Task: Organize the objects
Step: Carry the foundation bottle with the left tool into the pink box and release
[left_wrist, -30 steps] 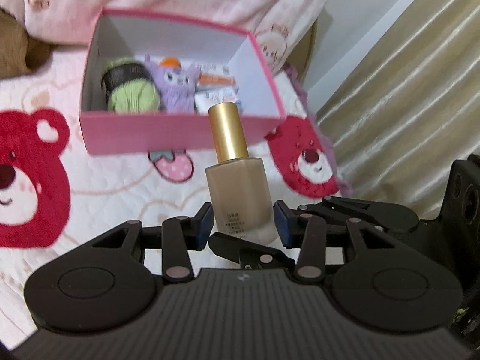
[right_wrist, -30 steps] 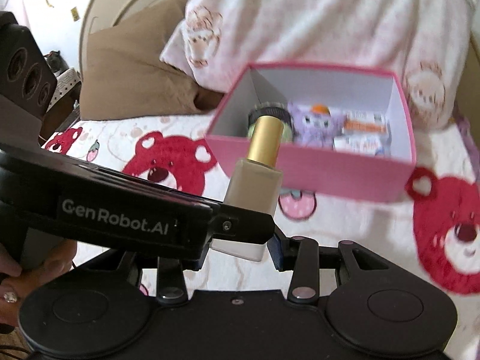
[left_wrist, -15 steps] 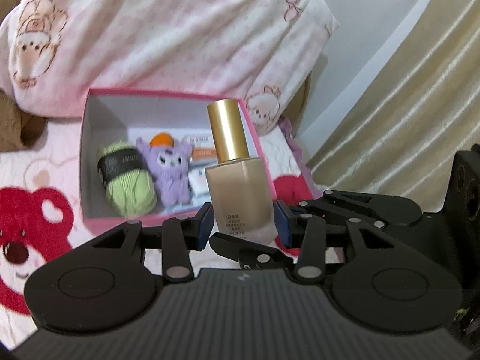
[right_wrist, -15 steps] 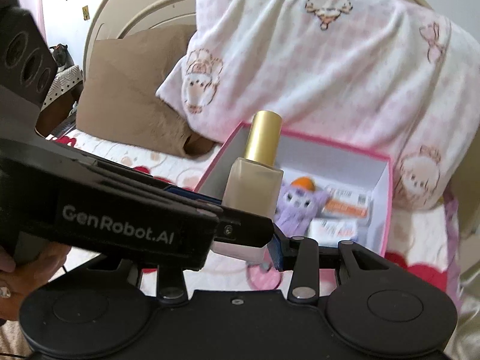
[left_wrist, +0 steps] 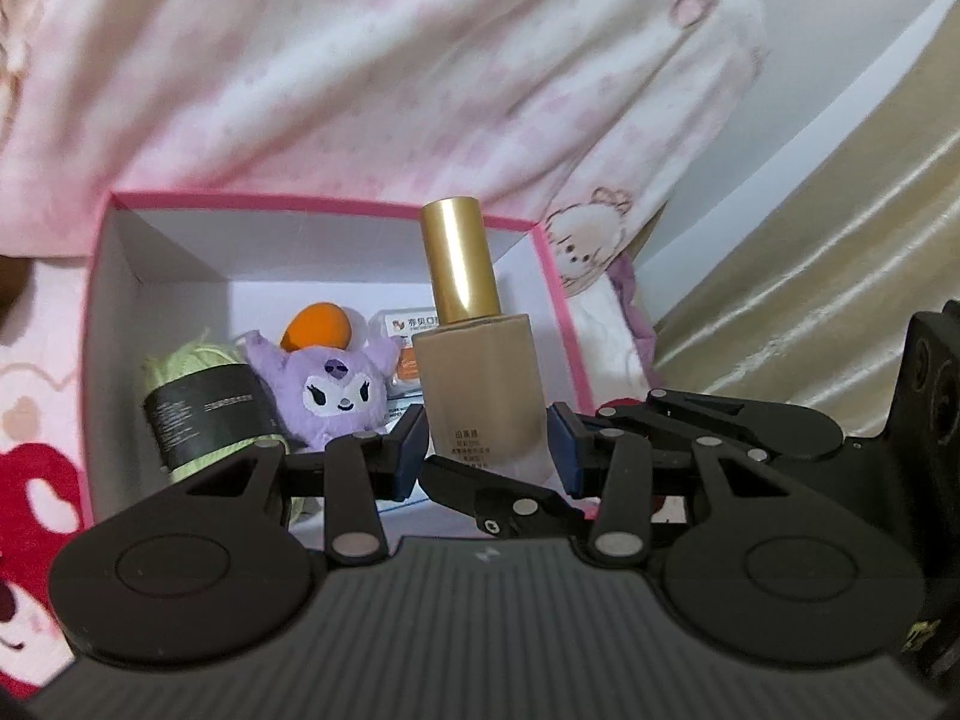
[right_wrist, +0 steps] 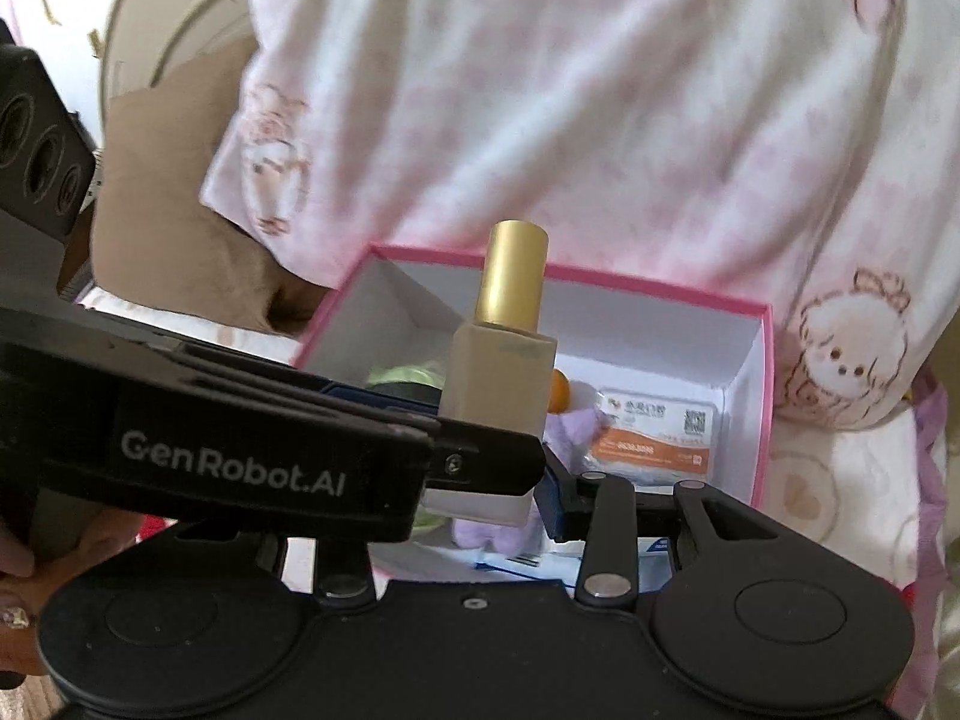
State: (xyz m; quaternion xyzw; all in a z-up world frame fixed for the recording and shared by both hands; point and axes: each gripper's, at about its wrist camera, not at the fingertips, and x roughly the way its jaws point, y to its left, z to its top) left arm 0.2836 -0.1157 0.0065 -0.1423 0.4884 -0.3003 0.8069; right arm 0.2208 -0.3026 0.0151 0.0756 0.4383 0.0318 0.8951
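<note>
Two hand-held grippers together carry a foundation bottle (left_wrist: pixel 483 384), beige glass with a gold cap (left_wrist: pixel 459 258), upright above the open pink box (left_wrist: pixel 558 300) that sits on a bed with a red bear print. The left hand-held gripper (left_wrist: pixel 489 441) pinches the bottle's lower body between its blue pads; the right hand-held gripper (right_wrist: pixel 480 498) pinches the bottle's base from the other direction, its jaws crossed over by the left one's arm. The likely step is lowering the bottle into the box. To do it well, both grippers should probably descend together so the bottle stays upright, aiming for the bare floor at the right side, clear of the toys. The left wrist view shows the box's near contents: a green yarn ball (left_wrist: pixel 198 402) with a black band and a purple plush (left_wrist: pixel 327 387) with an orange piece on top, side by side. The right wrist view mostly hides these behind the bottle, but shows an orange and white packet (right_wrist: pixel 657 441) lying flat at the right, a brown cushion (right_wrist: pixel 180 228), and the person's fingers (right_wrist: pixel 18 594) at the lower left edge.
</note>
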